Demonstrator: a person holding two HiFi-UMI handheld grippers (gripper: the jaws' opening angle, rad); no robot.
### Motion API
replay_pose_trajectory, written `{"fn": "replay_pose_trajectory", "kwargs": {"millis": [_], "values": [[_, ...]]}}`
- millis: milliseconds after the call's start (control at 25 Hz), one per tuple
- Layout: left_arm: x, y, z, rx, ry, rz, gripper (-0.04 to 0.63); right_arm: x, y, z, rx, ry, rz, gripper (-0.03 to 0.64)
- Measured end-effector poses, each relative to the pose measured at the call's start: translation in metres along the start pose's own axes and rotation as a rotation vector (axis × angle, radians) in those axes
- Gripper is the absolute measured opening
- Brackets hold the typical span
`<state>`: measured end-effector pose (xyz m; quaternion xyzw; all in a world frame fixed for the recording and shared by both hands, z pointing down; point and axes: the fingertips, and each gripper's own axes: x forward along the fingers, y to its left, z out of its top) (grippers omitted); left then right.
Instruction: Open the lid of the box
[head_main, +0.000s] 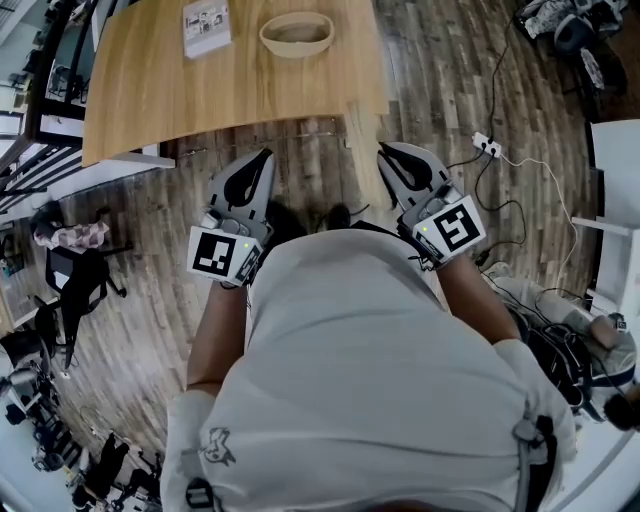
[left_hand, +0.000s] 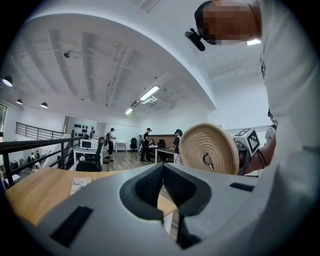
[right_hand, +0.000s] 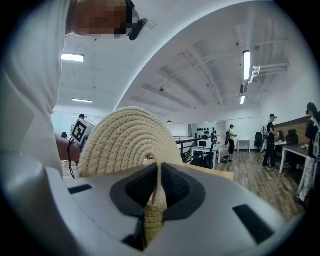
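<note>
One step is already looking done: the lid (right_hand: 127, 145) is off the box (head_main: 296, 50). I am holding it up on edge in my right gripper (right_hand: 159, 172), whose jaws are clamping its coiled rim. The box, a woven oval basket, is sitting open on the far part of the wooden table (head_main: 150, 90), well apart from me, and I am seeing nothing inside it. My left gripper (left_hand: 162, 170) is carrying nothing, and its jaws are pressing together. It is hovering near the lid, which is showing its round face and small centre loop in the left gripper view.

I am judging the opening itself to be finished. At most, setting the lid down somewhere is remaining, if that is wanted at all.

Counting now, I am seeing one box, one lid, two grippers and one table. One printed card (head_main: 207, 25) is lying on the table just beside the box. A few people (left_hand: 146, 145) are standing far off in the room.
</note>
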<state>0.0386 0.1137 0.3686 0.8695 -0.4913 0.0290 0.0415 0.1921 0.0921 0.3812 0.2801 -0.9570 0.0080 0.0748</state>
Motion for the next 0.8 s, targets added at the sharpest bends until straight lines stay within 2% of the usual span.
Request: {"fn": "replay_pose_trajectory", "kwargs": {"millis": [800], "values": [[0.013,-0.006,-0.004,0.028,0.021,0.001,0.006,0.003,-0.011,-0.001,0.007,-0.014,0.002,0.031]]}}
